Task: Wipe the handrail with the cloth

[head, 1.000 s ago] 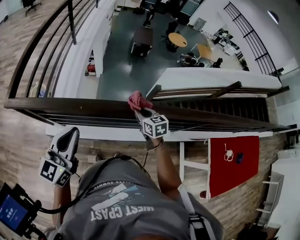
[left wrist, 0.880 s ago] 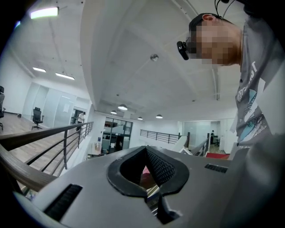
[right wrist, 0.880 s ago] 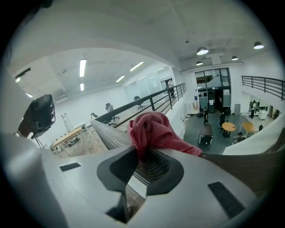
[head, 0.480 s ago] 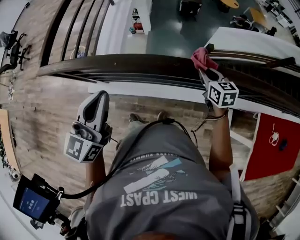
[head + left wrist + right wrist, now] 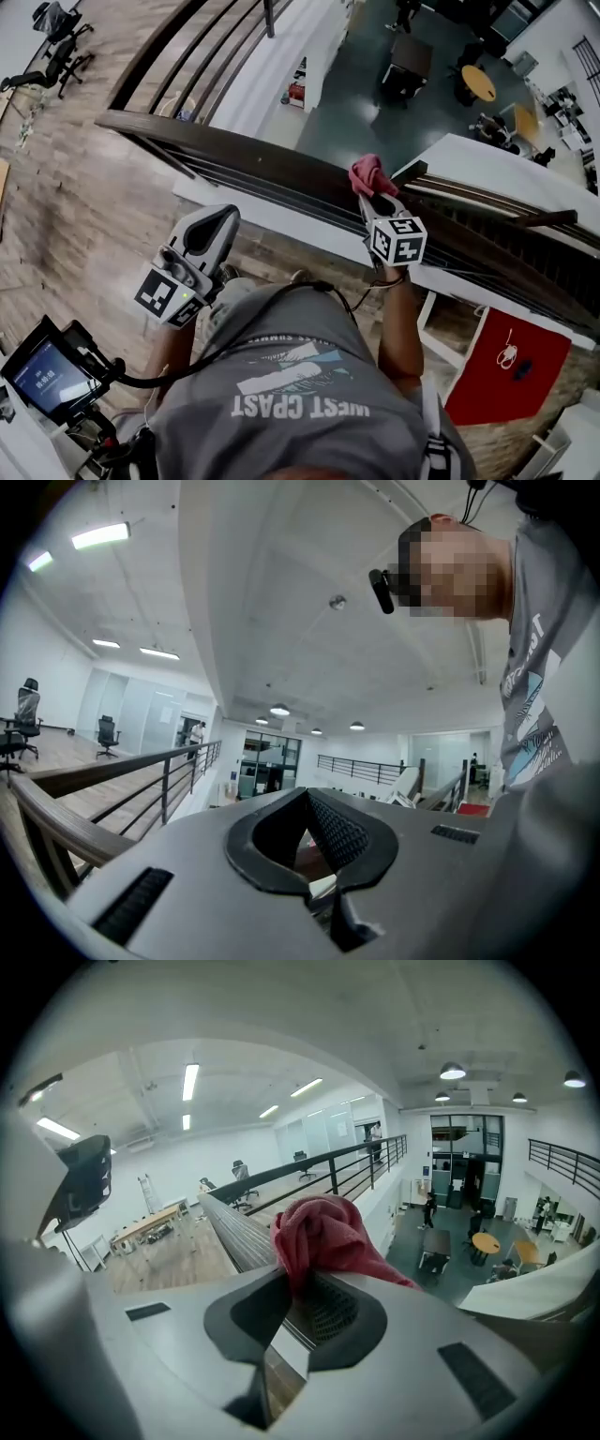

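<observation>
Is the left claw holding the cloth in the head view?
No, the cloth is pinched in the right claw at the handrail, while the left claw is shut on nothing.

My left gripper (image 5: 223,216) has come up from low at my side to near the handrail (image 5: 234,155). The cloth (image 5: 370,173) has shifted only slightly along it.

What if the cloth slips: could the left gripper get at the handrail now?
Probably yes: the left gripper, jaws shut and empty, sits just short of the handrail with nothing between; the right gripper holds the cloth farther along.
</observation>
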The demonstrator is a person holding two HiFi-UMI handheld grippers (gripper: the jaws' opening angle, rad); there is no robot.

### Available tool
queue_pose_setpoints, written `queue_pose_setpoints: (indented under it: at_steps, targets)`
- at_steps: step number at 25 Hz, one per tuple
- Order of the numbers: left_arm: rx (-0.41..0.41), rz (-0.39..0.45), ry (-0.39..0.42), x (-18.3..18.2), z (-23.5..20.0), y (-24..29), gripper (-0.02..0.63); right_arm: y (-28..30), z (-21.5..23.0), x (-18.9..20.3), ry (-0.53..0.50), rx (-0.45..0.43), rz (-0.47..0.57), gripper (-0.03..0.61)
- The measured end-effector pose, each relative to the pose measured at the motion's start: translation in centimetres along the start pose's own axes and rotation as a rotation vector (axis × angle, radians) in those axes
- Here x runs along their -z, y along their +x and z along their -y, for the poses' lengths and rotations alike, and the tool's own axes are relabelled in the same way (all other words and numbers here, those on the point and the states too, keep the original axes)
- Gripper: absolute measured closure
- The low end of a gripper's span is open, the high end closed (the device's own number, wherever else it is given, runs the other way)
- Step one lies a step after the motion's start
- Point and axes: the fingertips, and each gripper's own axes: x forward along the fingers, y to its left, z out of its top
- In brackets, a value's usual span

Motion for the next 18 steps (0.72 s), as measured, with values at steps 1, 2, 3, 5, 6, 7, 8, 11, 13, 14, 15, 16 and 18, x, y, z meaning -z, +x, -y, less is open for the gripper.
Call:
queue_pose_setpoints:
  at_steps: [1, 2, 3, 5, 6, 7, 8, 11, 13, 14, 15, 16, 18]
  targets:
    - [-0.008, -0.004, 0.012, 0.1, -0.3, -0.3, 0.608, 0.2, -0.3, -0.1, 0.002, -0.006, 0.004, 0.535]
    - [-0.013, -0.001, 0.019, 0.1, -0.6, -0.5, 0.608, 0.3, -0.2, -0.2, 0.008, -0.011, 0.009, 0.535]
    - [-0.017, 0.004, 0.021, 0.0, -0.9, -0.7, 0.607, 0.3, 0.0, -0.1, 0.019, -0.018, 0.013, 0.535]
    - [-0.026, 0.013, 0.021, 0.0, -1.2, -1.1, 0.607, -0.6, 1.2, 0.7, 0.05, -0.024, 0.011, 0.535]
    - [-0.031, 0.015, 0.022, 0.1, -1.2, -1.4, 0.607, -1.5, 2.1, 1.4, 0.068, -0.015, 0.006, 0.536]
    - [-0.037, 0.018, 0.026, 0.0, -1.4, -1.8, 0.607, -2.4, 3.1, 2.3, 0.086, 0.003, 0.001, 0.535]
    - [-0.044, 0.023, 0.036, -0.4, -2.0, -2.4, 0.607, -3.2, 4.0, 3.0, 0.107, 0.028, -0.002, 0.537]
    - [-0.051, 0.06, 0.112, -4.3, -8.7, -5.7, 0.609, -2.0, 3.1, 1.8, 0.155, 0.112, -0.011, 0.537]
    - [-0.049, 0.086, 0.168, -8.1, -14.7, -8.5, 0.608, 0.2, 0.2, -0.6, 0.162, 0.152, -0.036, 0.535]
    - [-0.049, 0.097, 0.184, -9.5, -16.6, -9.6, 0.607, 0.8, -0.9, -1.2, 0.171, 0.153, -0.048, 0.536]
    - [-0.05, 0.107, 0.192, -10.1, -17.6, -10.4, 0.607, 1.3, -1.9, -1.3, 0.186, 0.133, -0.056, 0.535]
    - [-0.05, 0.117, 0.202, -10.6, -17.8, -10.9, 0.608, 1.9, -2.8, -1.2, 0.197, 0.1, -0.062, 0.535]
    - [-0.033, 0.133, 0.248, -12.1, -17.0, -11.0, 0.607, 3.7, -4.0, -1.5, 0.181, 0.048, -0.073, 0.537]
